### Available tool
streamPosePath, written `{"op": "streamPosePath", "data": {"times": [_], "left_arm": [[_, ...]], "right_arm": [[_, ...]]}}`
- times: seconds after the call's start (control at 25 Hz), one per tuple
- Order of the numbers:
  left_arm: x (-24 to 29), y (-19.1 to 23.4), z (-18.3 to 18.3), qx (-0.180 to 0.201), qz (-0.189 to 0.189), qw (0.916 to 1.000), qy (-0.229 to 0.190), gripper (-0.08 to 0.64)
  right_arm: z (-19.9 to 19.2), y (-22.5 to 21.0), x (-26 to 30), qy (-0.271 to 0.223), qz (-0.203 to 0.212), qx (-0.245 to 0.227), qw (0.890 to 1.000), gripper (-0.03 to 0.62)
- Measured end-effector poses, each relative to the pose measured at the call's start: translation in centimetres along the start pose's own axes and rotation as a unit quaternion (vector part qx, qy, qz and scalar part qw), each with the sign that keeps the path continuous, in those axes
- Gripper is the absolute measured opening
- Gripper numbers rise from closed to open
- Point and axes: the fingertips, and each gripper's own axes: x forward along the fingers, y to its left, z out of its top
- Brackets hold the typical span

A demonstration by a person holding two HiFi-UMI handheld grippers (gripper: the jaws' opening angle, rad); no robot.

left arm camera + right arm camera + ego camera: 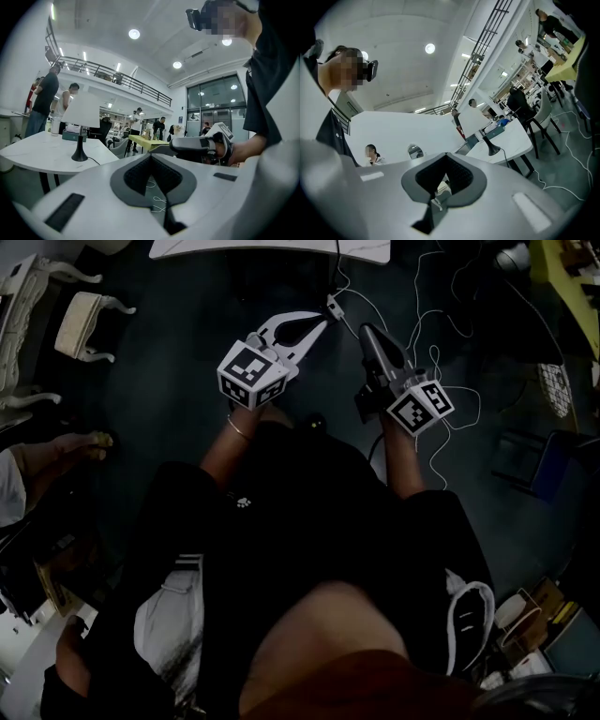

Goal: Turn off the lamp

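The lamp stands on the table, with a box just behind it.

Table cut off by the head view's top edge, my lamp at left in the left gripper view too small to tell lit or dark.

Dark floor underfoot, white cables looping across it; a cream seat stands off to one side; a white table sits ahead, a yellow table beyond it; a railed balcony runs along the white wall; round ceiling lights glow; tall windows fill the far end.
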Motion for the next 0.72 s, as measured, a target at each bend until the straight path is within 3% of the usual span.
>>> {"op": "streamPosePath", "data": {"times": [0.44,0.72], "left_arm": [[-1.6,-0.8,-0.7,-0.015,0.027,0.9995,-0.005,0.006],[-1.6,-0.7,-0.3,-0.016,0.027,0.9994,-0.012,0.006]], "right_arm": [[-0.5,1.2,0.1,0.003,0.045,0.009,0.999,0.0],[-0.3,1.3,0.0,0.0,0.041,0.008,0.999,0.0]]}}
